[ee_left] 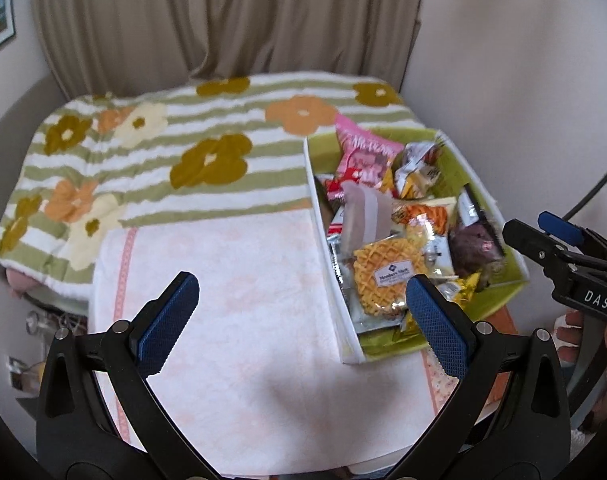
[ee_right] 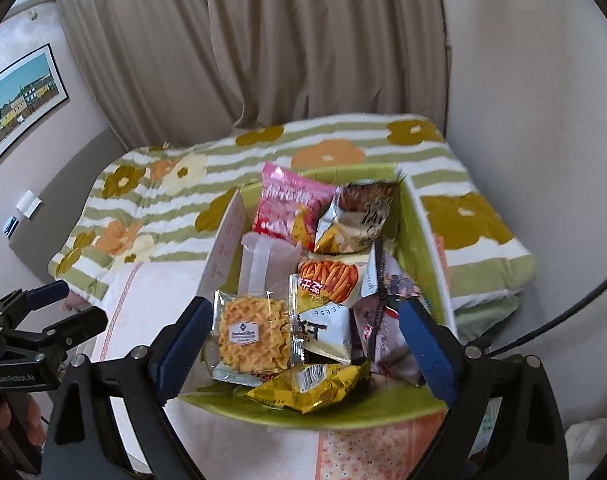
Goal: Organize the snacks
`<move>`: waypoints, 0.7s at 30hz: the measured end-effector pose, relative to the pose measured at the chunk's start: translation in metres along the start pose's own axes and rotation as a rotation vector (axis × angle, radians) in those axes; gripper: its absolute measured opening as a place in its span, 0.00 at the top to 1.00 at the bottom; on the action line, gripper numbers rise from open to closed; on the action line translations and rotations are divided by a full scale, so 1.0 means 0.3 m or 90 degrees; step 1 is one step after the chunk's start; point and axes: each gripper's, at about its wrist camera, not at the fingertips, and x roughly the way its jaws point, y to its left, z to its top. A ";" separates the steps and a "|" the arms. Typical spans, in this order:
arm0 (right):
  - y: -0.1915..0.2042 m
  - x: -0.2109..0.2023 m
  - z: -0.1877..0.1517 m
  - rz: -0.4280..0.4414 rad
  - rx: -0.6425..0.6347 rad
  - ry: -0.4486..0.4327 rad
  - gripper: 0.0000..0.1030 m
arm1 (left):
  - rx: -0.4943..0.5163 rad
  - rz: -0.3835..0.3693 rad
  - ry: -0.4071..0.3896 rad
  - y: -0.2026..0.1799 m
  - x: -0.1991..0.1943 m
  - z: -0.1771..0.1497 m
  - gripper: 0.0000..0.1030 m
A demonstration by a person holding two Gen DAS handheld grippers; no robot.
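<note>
Snack box (ee_right: 413, 216), green-lined, is full. Right tongs (ee_right: 303, 340) gape empty over its near end. Left tongs (ee_left: 303, 316) gape empty left of box. Only right wrist view shows yellow packet (ee_right: 307, 390).

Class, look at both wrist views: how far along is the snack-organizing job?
Done: the snacks, including the waffle pack and pink bag, sit piled in the green box. In hand: nothing; the left tool and right tool are open and empty. Left: neat arrangement, if required; the pile looks jumbled.
</note>
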 end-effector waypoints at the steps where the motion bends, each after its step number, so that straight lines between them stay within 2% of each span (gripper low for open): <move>1: 0.013 -0.034 -0.005 -0.007 0.001 -0.012 0.10 | 0.006 0.002 -0.017 0.002 -0.042 -0.011 0.00; 10: 0.219 -0.343 -0.088 -0.054 -0.049 -0.123 0.10 | 0.016 0.043 -0.179 0.062 -0.433 -0.138 0.00; 15: 0.316 -0.449 -0.154 -0.059 -0.069 -0.173 0.10 | -0.002 0.056 -0.203 0.106 -0.523 -0.216 0.00; 21: 0.375 -0.500 -0.213 -0.061 -0.070 -0.207 0.10 | -0.016 0.071 -0.224 0.157 -0.586 -0.292 0.00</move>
